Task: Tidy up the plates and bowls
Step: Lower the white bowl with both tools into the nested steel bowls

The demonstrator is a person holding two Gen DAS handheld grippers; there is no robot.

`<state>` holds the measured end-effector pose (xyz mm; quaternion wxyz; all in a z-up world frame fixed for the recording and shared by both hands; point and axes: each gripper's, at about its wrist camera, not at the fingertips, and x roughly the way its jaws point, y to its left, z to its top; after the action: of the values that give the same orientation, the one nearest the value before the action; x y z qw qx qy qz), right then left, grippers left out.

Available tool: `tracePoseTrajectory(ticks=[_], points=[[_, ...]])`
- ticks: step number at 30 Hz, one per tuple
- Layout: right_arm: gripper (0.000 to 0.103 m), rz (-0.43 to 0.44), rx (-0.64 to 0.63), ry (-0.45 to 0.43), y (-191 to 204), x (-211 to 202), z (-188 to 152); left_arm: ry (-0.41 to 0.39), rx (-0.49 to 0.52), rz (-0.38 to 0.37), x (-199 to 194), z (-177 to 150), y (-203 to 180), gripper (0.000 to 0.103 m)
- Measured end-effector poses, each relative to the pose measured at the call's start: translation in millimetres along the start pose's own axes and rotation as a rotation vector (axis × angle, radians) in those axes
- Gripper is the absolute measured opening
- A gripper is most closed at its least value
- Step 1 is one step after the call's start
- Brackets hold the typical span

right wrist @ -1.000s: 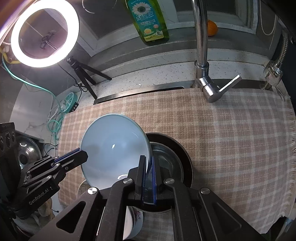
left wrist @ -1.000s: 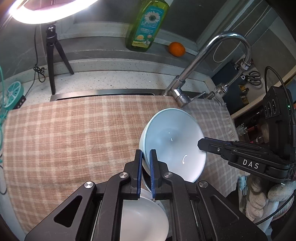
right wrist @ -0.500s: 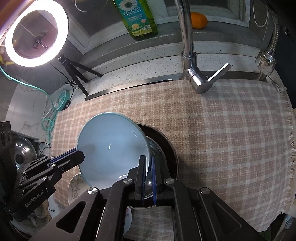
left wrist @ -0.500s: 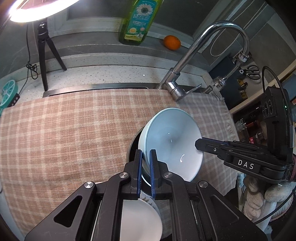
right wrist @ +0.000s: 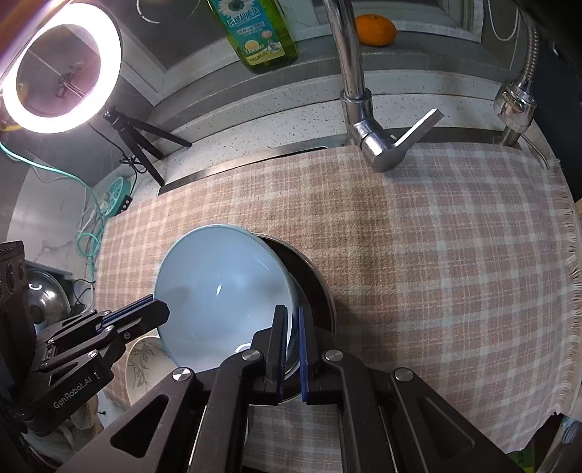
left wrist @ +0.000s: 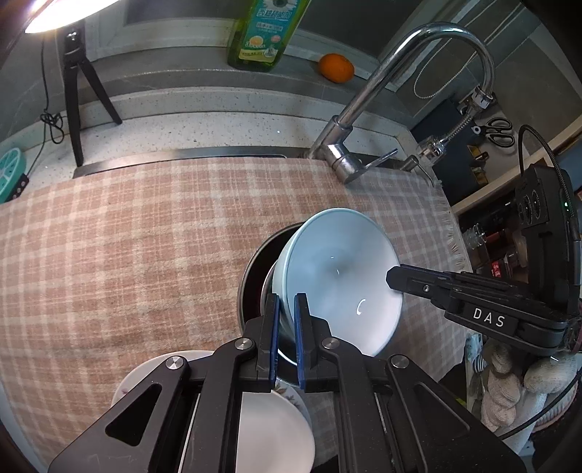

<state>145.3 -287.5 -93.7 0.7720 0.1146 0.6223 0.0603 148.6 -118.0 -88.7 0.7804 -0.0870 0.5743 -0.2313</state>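
Observation:
A pale blue bowl (left wrist: 338,276) is held tilted above a dark metal pot (left wrist: 254,265) that sits on the checked cloth. My left gripper (left wrist: 286,327) is shut on the bowl's near rim. My right gripper (right wrist: 292,338) is shut on the opposite rim of the same bowl (right wrist: 222,291); its fingers (left wrist: 403,278) show at the right in the left wrist view. The pot's rim (right wrist: 313,276) shows behind the bowl in the right wrist view. A white plate with a leaf pattern (left wrist: 269,433) lies under my left gripper, also seen in the right wrist view (right wrist: 142,360).
A checked cloth (left wrist: 127,254) covers the sink area. A chrome faucet (left wrist: 367,102) stands behind, with a green soap bottle (left wrist: 265,32) and an orange (left wrist: 336,68) on the ledge. A ring light on a tripod (right wrist: 58,69) stands at the left.
Both grippers have carried the blue bowl forward and lower over the pot. The white plate now shows more fully beneath my left gripper.

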Motion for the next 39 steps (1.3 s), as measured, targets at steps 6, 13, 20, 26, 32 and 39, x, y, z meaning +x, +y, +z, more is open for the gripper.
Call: tracePoseTrajectory(ticks=[6, 13, 20, 26, 32, 39], points=[[0.005, 0.0, 0.0, 0.02, -2, 7, -2, 0.021, -0.004, 0.001, 6, -3, 2, 0.006], [0.005, 0.005, 0.002, 0.037, -2, 12, -3, 0.055, -0.013, 0.006, 15, -5, 5, 0.006], [0.005, 0.012, -0.002, 0.047, -3, 15, -4, 0.068, -0.005, 0.01, 18, -5, 5, 0.006], [0.008, 0.007, -0.032, 0.043, 1, 14, -4, 0.073, -0.009, 0.008, 19, -3, 8, 0.006], [0.01, -0.003, -0.064, 0.008, 3, 7, -4, 0.052, 0.015, 0.022, 13, -2, 6, 0.006], [0.015, 0.0, -0.07, -0.093, -2, -15, -12, -0.061, 0.054, 0.083, -16, -10, 2, 0.007]])
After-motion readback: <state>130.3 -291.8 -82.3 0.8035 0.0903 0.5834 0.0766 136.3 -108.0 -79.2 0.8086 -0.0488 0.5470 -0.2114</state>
